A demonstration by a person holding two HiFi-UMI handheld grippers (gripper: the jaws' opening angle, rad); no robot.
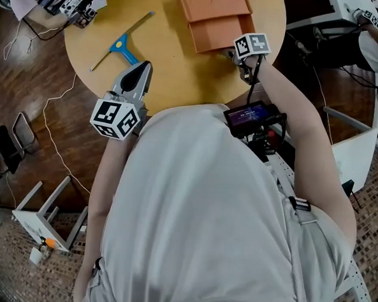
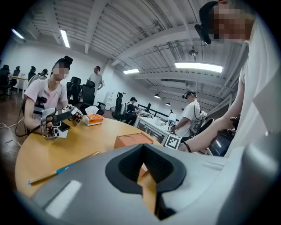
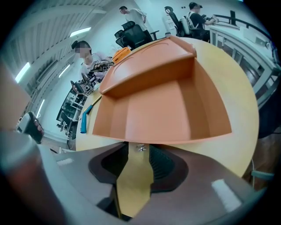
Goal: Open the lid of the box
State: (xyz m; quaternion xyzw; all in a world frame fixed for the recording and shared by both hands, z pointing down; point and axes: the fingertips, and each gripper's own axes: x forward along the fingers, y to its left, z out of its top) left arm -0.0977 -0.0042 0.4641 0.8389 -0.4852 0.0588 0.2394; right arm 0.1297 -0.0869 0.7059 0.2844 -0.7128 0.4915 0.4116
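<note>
An orange box (image 1: 216,18) lies at the far side of the round wooden table (image 1: 174,76). Its far part has a round embossed top; its near part (image 3: 162,110) is a shallow tray shape facing up. My right gripper (image 3: 138,147) is open, its fingertips right at the tray's near edge, which overhangs them; only bare table shows in the gap. In the head view the right gripper (image 1: 234,53) sits under its marker cube at the box's near right corner. My left gripper (image 1: 146,65) rests over the table's near left, shut and empty, well apart from the box (image 2: 131,141).
A blue-handled tool (image 1: 122,45) lies left of the box. A person (image 2: 48,105) sits across the table holding other grippers (image 1: 76,6), beside an orange tissue box (image 2: 93,119). A white stool (image 1: 44,218) and cables are on the floor at left.
</note>
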